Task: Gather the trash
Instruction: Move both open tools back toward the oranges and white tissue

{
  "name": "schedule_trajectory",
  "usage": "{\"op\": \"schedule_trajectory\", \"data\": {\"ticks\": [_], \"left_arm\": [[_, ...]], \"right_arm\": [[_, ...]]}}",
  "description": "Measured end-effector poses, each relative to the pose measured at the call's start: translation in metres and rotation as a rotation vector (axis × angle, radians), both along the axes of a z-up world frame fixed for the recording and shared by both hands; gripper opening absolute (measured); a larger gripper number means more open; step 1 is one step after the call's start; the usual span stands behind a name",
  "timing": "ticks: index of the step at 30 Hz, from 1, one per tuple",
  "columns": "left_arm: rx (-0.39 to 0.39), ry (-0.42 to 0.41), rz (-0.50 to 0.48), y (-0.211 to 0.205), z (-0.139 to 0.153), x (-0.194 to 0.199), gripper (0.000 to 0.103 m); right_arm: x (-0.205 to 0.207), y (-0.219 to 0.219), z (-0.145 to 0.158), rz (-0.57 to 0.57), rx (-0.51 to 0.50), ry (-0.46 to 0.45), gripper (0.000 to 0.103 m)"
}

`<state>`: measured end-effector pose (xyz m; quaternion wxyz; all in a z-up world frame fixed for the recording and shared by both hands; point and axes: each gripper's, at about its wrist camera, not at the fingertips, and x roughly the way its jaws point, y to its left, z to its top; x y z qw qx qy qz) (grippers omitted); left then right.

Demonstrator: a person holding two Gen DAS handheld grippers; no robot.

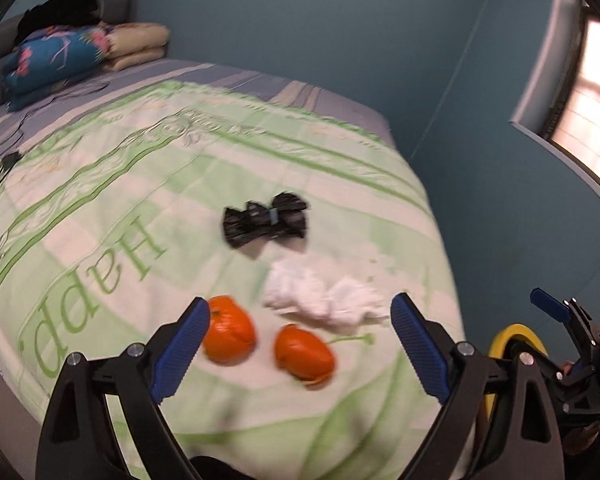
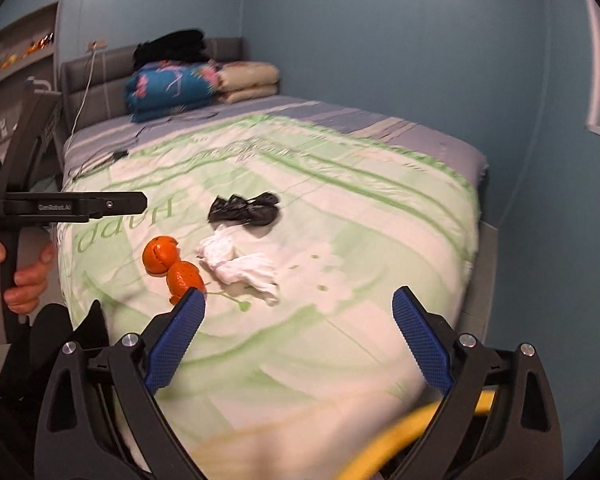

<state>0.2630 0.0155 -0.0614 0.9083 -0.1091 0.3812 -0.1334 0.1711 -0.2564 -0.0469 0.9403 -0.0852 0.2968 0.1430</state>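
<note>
No trash is yet collected. Two orange peel pieces (image 1: 228, 330), a crumpled white tissue (image 1: 320, 300) and a folded black plastic bag (image 1: 266, 226) lie near the foot edge of the green-patterned bed (image 1: 100, 184). Fingers of the left gripper (image 1: 300, 344) and right gripper (image 2: 300, 340) are spread, empty.

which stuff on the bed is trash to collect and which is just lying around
Trash to collect:
- two orange peels
- crumpled white tissues
- black plastic bag, possibly the bag for the trash

Just lying about:
- folded blue floral blanket
- beige folded blanket
- black clothing on top
- cable on the bed
</note>
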Motion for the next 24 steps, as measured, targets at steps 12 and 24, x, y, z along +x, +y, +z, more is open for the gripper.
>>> {"op": "schedule_trajectory", "data": {"ticks": [12,24], "left_arm": [[0.01,0.13,0.072,0.035,-0.062,0.036,0.088],[0.028,0.154,0.034,0.017,-0.084,0.06,0.088]], "right_arm": [[0.081,0.057,-0.06,0.105,-0.095,0.142,0.088],[0.124,0.074,-0.091,0.214,-0.112,0.261,0.085]]}}
